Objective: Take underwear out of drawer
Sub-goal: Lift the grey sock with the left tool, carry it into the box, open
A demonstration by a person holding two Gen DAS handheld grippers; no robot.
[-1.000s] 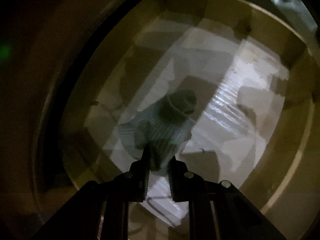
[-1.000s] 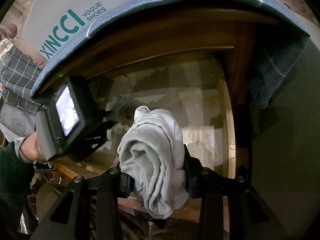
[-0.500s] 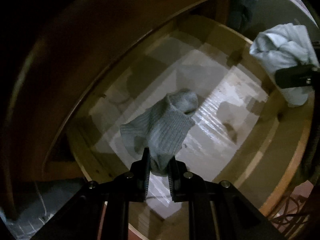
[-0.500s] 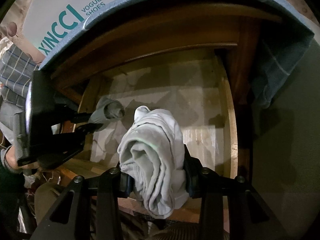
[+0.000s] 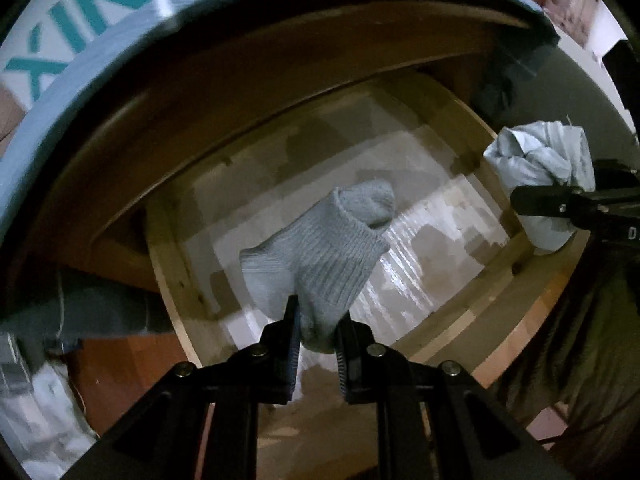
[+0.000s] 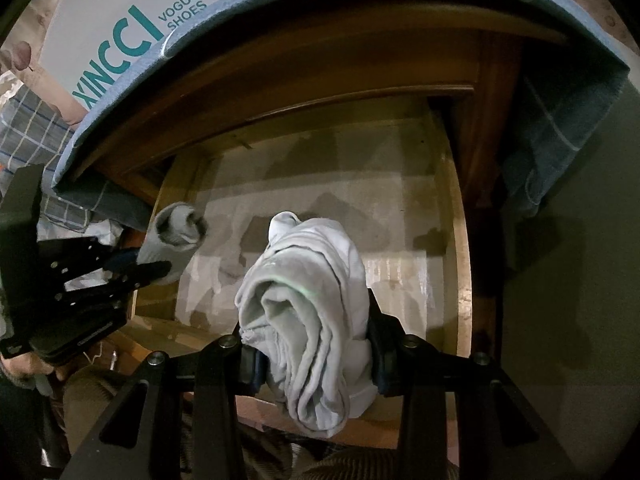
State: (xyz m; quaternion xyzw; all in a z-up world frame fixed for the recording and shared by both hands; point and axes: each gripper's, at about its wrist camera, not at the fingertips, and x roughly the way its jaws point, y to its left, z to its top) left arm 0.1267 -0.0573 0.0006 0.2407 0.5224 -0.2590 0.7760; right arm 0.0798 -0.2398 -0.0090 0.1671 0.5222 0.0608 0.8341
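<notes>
Above drawer (image 6: 460,240): right gripper (image 6: 308,344) clamps rolled underwear (image 6: 308,320); left gripper (image 5: 318,332) pinches sock (image 5: 320,256)

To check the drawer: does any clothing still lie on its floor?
No, the drawer floor is bare in the right wrist view; both grippers hold their cloth.

Two black grippers, left gripper (image 5: 318,334), right gripper (image 6: 308,354), silver screws, ribbed blue-edged jaws

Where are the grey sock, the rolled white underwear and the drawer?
grey sock (image 5: 320,256): left wrist view, ribbed middle.
rolled white underwear (image 6: 308,312): right wrist view, middle of the roll.
drawer (image 6: 460,264): right wrist view, right side wall.
</notes>
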